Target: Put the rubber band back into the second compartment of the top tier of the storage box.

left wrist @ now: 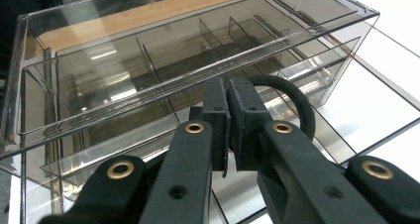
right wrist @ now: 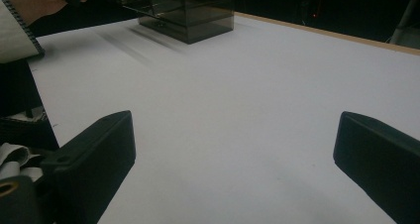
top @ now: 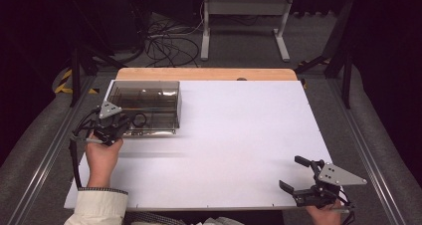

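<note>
A smoky clear plastic organiser box [top: 144,103] with inner dividers stands at the table's far left. From its lower front a clear drawer [left wrist: 376,100] sticks out a little. My left gripper [top: 130,121] is at the box's front, held by a hand in a white sleeve. In the left gripper view its jaws [left wrist: 228,92] are pressed together, with a thin clear sliver of the drawer's front pinched between them. My right gripper [top: 291,173] rests at the near right corner of the table, jaws wide apart over bare white surface [right wrist: 233,144]. The box [right wrist: 188,16] lies far off from it.
A white board [top: 239,135] covers the table, with a wooden strip [top: 209,73] along its far edge. The left gripper's black cable [left wrist: 297,97] loops in front of the box. Beyond the table stand a white metal frame [top: 244,16] and loose floor cables [top: 166,41].
</note>
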`<action>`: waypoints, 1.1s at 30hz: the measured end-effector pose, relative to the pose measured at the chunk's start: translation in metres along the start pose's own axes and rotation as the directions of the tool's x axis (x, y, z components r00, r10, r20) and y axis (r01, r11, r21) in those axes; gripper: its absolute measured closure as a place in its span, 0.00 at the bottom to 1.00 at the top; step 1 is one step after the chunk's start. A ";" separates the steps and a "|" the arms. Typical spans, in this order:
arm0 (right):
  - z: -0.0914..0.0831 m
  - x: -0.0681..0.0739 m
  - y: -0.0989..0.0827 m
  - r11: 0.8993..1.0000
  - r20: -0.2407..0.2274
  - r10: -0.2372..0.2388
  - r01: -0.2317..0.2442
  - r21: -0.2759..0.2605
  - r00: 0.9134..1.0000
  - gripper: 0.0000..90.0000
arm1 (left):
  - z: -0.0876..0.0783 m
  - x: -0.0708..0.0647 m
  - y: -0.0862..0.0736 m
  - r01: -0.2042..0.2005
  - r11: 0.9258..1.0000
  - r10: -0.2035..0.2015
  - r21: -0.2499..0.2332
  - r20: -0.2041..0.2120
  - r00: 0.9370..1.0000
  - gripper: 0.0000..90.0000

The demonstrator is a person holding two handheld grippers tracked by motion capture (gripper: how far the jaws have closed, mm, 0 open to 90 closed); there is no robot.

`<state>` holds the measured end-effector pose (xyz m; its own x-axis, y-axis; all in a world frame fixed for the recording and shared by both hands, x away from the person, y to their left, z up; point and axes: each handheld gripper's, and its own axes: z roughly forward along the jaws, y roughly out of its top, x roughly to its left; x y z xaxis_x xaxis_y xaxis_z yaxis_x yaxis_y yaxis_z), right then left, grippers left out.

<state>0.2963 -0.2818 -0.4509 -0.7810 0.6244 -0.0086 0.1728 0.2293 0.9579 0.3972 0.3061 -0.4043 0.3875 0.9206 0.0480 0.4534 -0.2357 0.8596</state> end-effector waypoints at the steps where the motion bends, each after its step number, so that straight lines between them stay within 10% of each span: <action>1: 0.000 0.000 0.000 1.000 0.000 0.000 0.000 0.001 1.000 0.04 | 0.000 0.000 0.000 -0.002 1.000 0.002 0.003 -0.002 1.000 0.96; 33: 0.002 0.000 0.001 1.000 -0.006 0.000 0.000 -0.001 1.000 0.04 | -0.021 -0.011 0.012 0.011 0.996 -0.003 -0.085 0.092 0.996 0.78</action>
<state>0.2977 -0.2802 -0.4505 -0.7844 0.6202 -0.0066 0.1728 0.2287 0.9580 0.3819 0.2997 -0.3840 0.4582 0.8889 -0.0016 0.3880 -0.1984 0.9001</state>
